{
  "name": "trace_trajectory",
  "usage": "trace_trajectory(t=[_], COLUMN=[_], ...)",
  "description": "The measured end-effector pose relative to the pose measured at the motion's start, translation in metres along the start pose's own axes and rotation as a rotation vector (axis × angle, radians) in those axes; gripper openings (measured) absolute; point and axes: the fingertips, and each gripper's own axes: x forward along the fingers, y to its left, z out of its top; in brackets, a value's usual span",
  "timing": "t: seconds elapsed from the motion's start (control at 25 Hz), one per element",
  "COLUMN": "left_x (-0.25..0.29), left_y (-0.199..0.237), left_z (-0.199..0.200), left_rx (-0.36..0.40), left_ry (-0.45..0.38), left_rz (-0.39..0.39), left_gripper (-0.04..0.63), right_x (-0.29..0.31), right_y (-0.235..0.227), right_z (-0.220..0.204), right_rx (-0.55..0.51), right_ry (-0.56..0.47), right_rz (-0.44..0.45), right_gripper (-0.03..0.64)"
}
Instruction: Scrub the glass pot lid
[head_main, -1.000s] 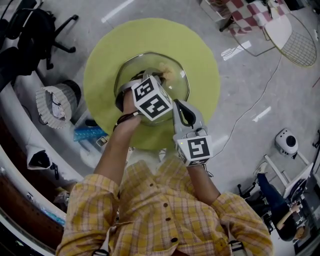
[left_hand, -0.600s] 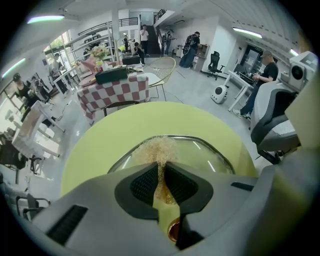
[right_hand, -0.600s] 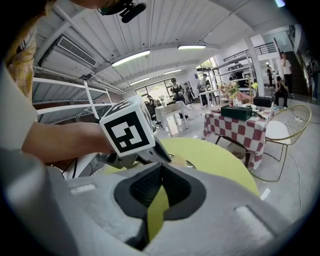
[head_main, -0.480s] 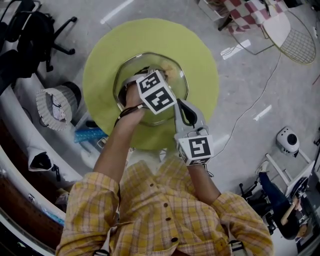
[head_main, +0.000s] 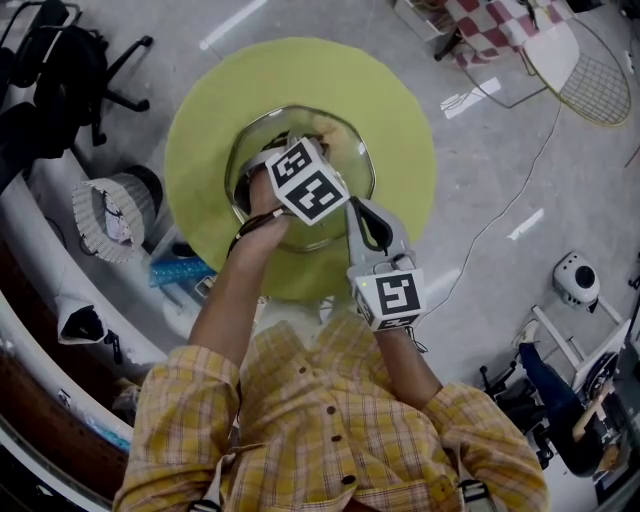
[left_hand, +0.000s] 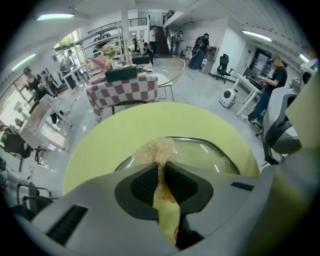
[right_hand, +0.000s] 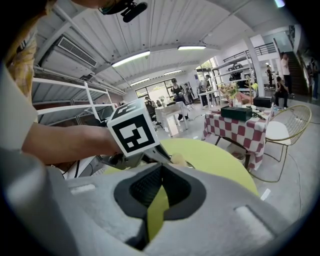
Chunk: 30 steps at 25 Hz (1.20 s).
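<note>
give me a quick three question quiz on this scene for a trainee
1. Multiple choice: what is the left gripper shut on?
A) a scouring pad
B) a bottle
C) nothing
2. True or false: the glass pot lid lies on the checked table.
3. Fill in: the lid rests on a round table whose colour is ____.

Key: 1 A; 2 false, it lies on the round table; 3 yellow-green.
</note>
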Motion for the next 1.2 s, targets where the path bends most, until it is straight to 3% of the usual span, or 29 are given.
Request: trace_trajectory(t=[0.52,1.2], left_x=[-0.014,-0.021], left_y=[0.036,0.061], left_z=[-0.024,-0.045], left_rx=[-0.151,-0.216], left_ry=[-0.012,-0.009], left_rz=[0.020,0.043], left_gripper=[0.049,0.048], right_x=[-0.001,0.003], right_y=[0.003,0.011], right_z=[0.002,0.005], right_rx=[-0.008,-0.020], right_ry=[-0.002,0.000], right_rz=[0.006,0.027], right_gripper=[-0.003,-0.003])
